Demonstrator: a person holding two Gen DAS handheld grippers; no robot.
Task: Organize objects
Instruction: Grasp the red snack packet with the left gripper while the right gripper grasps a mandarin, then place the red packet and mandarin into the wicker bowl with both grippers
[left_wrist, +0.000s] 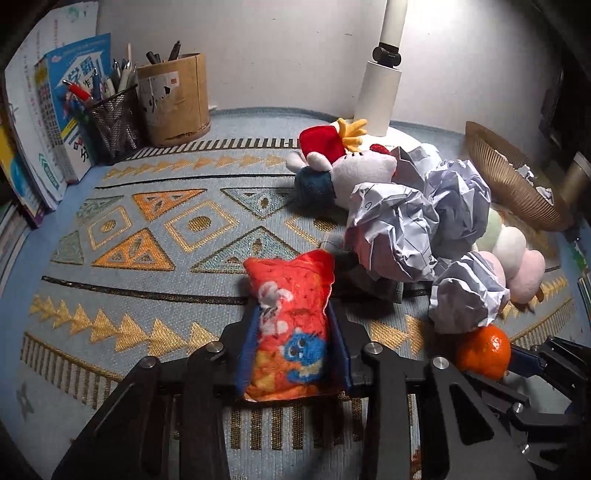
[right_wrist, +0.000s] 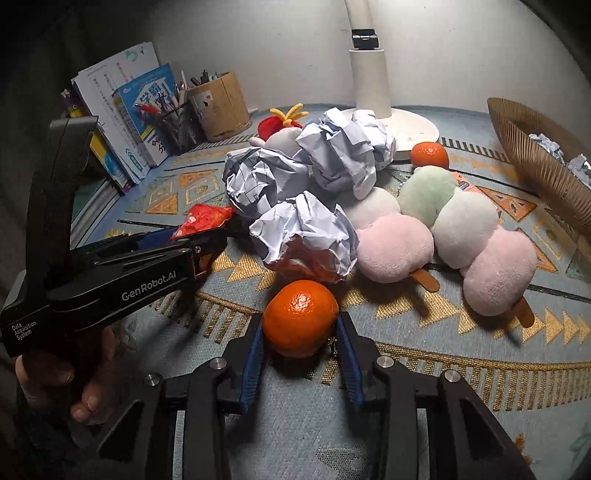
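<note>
The orange snack-bag plush (left_wrist: 290, 325) lies on the patterned mat (left_wrist: 147, 236) near its front edge, clamped between the blue pads of the left gripper (left_wrist: 291, 317), which has closed onto its sides; the near tangerine (right_wrist: 300, 318) sits on the same mat just in front of the paper heap, pinched between the pads of the right gripper (right_wrist: 301, 332); both items rest on the mat, not yet lifted.

Progress, as a judgement: early stage. Remaining loose items: several crumpled paper balls (right_wrist: 303, 236) piled mid-mat; two pastel dango plushes (right_wrist: 443, 229) beside them; a white plush with a red cap (left_wrist: 347, 162) behind the heap; a second tangerine (right_wrist: 429, 155) near the lamp base (right_wrist: 406, 125). The woven basket (right_wrist: 535, 166) at the right edge already holds some paper; the pen cup (left_wrist: 114, 118) and books (left_wrist: 55, 129) at the left rear appear in order.
</note>
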